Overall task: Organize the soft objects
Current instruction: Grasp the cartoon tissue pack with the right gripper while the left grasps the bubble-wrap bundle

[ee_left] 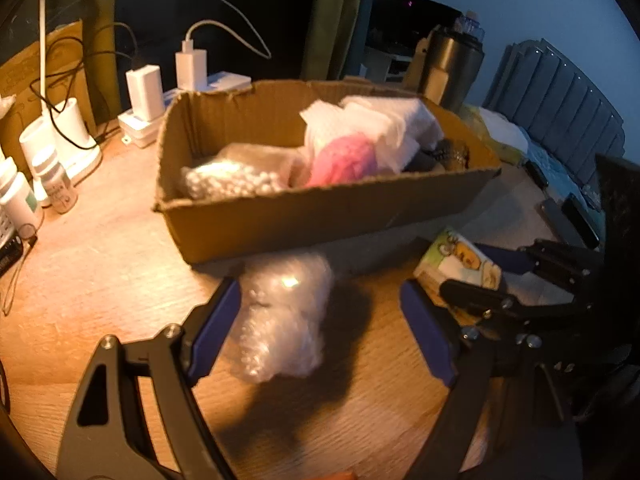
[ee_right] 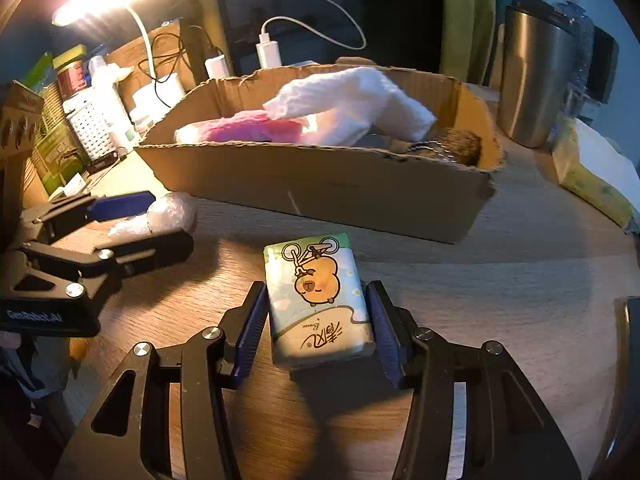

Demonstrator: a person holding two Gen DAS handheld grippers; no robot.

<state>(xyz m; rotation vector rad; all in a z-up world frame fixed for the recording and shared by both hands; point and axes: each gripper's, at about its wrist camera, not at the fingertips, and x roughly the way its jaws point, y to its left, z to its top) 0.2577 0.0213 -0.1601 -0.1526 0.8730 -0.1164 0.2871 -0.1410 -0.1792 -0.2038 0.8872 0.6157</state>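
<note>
Left wrist view: left gripper (ee_left: 320, 320) spread wide, hovering low over the wooden tabletop (ee_left: 100, 280). A clear plastic bag (ee_left: 286, 316) lies between its fingers, close to the left blue pad, apart from the right one; nothing grasped, gripper is released. Just behind the bag sits a cardboard box (ee_left: 320, 224) holding a white beaded pouch (ee_left: 232, 180), a pink fluffy item (ee_left: 348, 160) and white cloth (ee_left: 376, 124). At right, the right gripper (ee_left: 468, 268) holds a tissue pack (ee_left: 460, 264) near the box's front wall. Chargers (ee_left: 168, 80) and bottles (ee_left: 24, 192) stand at back left, a steel tumbler (ee_left: 452, 68) behind the box. Right wrist view: right gripper (ee_right: 316, 320) half closed, both blue pads pressed to the long sides of the tissue pack (ee_right: 316, 300), so it is grasping the pack, which rests on or just over the tabletop (ee_right: 500, 280), in front of the cardboard box (ee_right: 320, 188). Left gripper (ee_right: 152, 220) shows at left with the plastic bag (ee_right: 160, 216) between its open fingers. White cloth (ee_right: 352, 104) and pink item (ee_right: 248, 128) in the box; tumbler (ee_right: 536, 80) at back right.
</note>
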